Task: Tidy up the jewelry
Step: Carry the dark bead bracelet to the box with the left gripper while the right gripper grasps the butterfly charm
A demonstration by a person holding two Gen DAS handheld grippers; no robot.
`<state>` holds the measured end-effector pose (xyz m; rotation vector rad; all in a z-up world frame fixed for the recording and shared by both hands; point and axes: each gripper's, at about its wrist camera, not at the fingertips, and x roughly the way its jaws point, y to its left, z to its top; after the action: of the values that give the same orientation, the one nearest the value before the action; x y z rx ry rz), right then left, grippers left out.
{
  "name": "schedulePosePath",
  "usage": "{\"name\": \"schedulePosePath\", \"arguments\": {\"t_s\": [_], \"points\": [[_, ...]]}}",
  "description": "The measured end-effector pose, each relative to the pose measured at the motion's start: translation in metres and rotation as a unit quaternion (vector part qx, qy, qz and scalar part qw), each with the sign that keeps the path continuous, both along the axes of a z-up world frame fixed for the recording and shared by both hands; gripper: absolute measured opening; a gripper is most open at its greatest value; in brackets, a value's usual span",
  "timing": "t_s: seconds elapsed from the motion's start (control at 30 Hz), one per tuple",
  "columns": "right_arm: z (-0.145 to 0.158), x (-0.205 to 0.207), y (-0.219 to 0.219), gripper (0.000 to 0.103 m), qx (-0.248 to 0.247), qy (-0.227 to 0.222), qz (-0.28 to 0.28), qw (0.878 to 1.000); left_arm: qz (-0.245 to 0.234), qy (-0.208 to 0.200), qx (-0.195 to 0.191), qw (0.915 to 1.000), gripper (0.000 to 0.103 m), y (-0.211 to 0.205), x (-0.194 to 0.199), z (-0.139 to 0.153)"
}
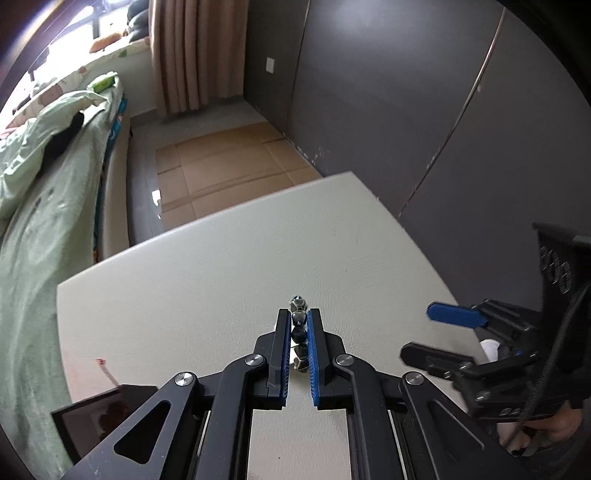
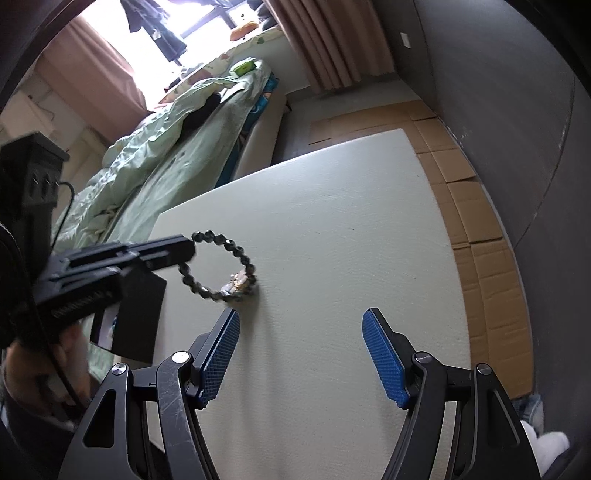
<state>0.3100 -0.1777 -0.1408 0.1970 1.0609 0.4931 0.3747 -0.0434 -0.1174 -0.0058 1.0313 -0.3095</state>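
left wrist: no legible writing; bracelet (image 1: pixel 298 325) in left gripper (image 1: pixel 298 317)

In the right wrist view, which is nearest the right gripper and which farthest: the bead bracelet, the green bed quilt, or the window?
1. Bead bracelet, just ahead of the right gripper, left of centre, over the table.
2. Green bed quilt, beyond the table, upper left.
3. Window, farthest, at the top.
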Motion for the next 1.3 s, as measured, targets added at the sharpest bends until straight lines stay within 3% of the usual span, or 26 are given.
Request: {"name": "schedulePosePath", "arguments": {"t_s": [0.2, 0.67, 1.13, 1.2, 1.27, 1.3], "points": [[-0.003, 0.001, 0.022, 0.070, -0.019, -0.002, 0.035, 0.999, 0.015, -0.016, -0.023, 0.9995, 0.008, 0.021, -0.009, 0.020], [-0.014, 0.004, 0.086, 0.070, -0.065, -0.007, 0.115, 0.991, 0.071, -0.040, -0.034, 0.9961, 0.009, 0.083, -0.030, 0.042], [-0.025, 0.023, 0.145, 0.069, -0.159, -0.045, 0.227, 0.960, 0.121, -0.066, -0.045, 0.9894, 0.009, 0.141, -0.064, 0.066], [-0.025, 0.024, 0.148, 0.064, -0.163, -0.054, 0.236, 0.956, 0.129, -0.066, -0.047, 0.9883, 0.009, 0.149, -0.068, 0.065], [-0.025, 0.027, 0.151, 0.041, -0.176, -0.067, 0.238, 0.953, 0.138, -0.066, -0.049, 0.9869, 0.009, 0.157, -0.072, 0.064], [-0.024, 0.029, 0.151, 0.041, -0.182, -0.069, 0.236, 0.952, 0.143, -0.066, -0.051, 0.9862, 0.009, 0.161, -0.074, 0.063]]}}
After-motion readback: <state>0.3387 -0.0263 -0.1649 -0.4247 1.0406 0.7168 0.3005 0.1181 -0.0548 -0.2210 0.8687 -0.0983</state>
